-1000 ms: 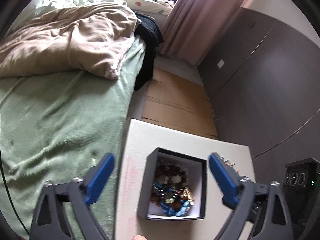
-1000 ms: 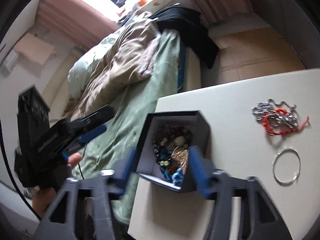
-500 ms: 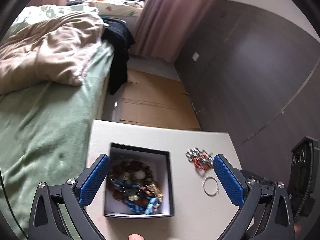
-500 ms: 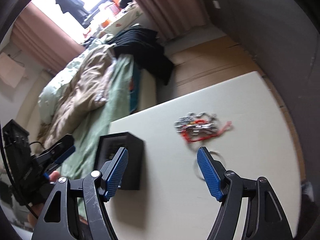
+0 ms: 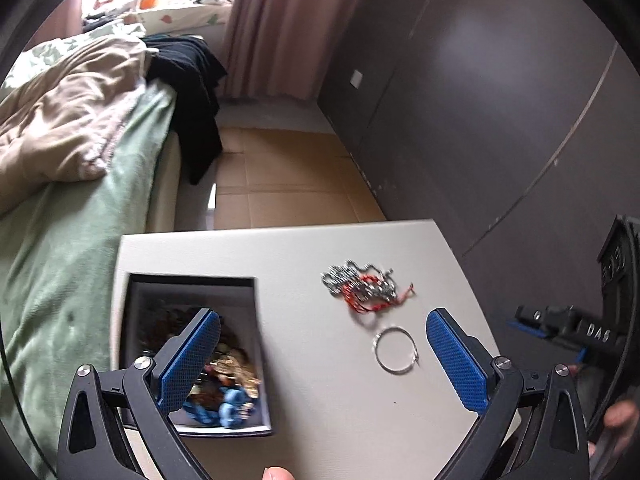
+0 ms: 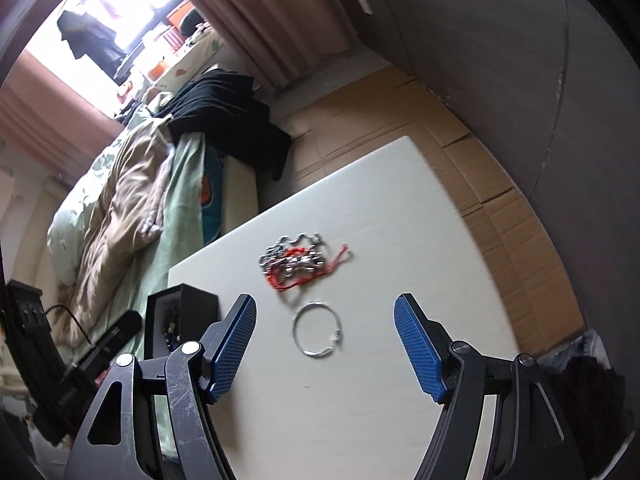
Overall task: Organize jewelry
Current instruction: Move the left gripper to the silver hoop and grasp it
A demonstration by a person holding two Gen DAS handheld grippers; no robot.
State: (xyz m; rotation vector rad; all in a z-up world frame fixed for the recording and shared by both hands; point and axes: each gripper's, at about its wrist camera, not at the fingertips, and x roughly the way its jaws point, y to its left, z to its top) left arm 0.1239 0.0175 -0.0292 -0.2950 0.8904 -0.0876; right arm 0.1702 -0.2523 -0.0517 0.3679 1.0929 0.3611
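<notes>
Jewelry box (image 5: 192,354) contents blurred, tongs-hidden

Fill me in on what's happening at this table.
A person holds two tongs above a white table, sorting jewelry. Both the left tongs and right tongs are open and empty. A black box holds beaded pieces; a silver bangle and a tangle of chains with red cord lie loose.

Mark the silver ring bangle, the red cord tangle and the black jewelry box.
Silver ring bangle (image 6: 318,330): right wrist view, on its wire rim.
Red cord and silver chain tangle (image 6: 298,264): right wrist view, middle of the pile.
Black jewelry box (image 5: 192,280): left wrist view, far rim.
</notes>
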